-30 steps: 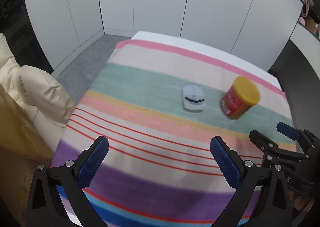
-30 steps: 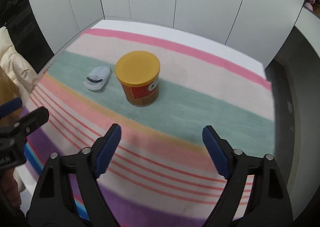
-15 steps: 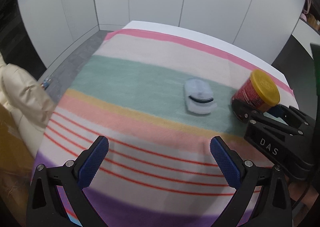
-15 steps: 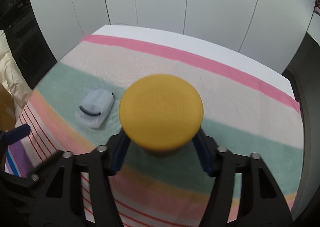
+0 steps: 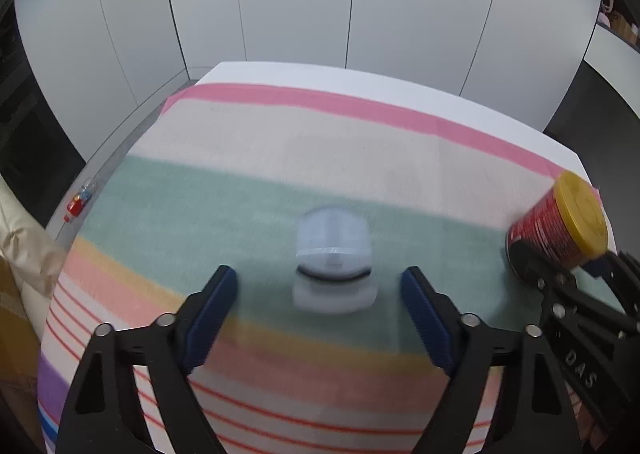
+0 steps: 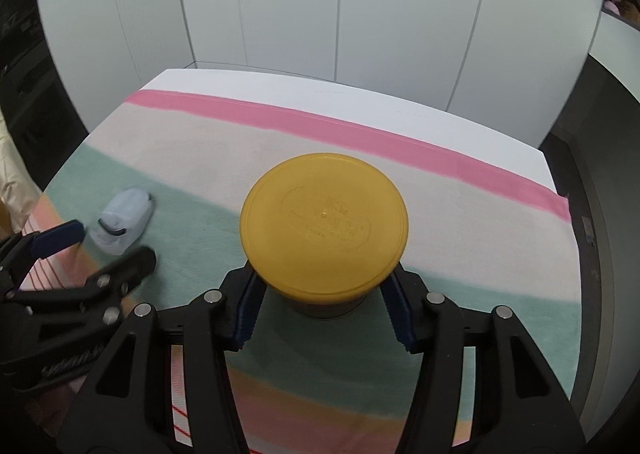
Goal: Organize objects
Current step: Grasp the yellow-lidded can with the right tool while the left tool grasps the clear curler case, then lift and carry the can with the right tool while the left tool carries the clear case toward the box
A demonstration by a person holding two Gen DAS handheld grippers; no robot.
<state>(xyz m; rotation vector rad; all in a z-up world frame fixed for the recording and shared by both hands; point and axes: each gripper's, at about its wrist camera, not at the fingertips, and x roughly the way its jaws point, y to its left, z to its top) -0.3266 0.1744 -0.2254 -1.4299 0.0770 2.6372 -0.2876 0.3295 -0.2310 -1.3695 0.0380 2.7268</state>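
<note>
Yellow-lidded can (image 6: pixel 324 230) sits pinched in our right gripper (image 6: pixel 322 306); our left gripper (image 5: pixel 320 294), just closing, straddles the pale case (image 5: pixel 334 266) unpinched; next, squeeze it.

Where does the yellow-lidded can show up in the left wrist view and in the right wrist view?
Left wrist: yellow-lidded can at the far right edge, tilted in the picture.
Right wrist: dead centre, lid facing the camera, between the blue pads.
Shared landmark: the pale blue-white gadget on the green stripe.
</note>
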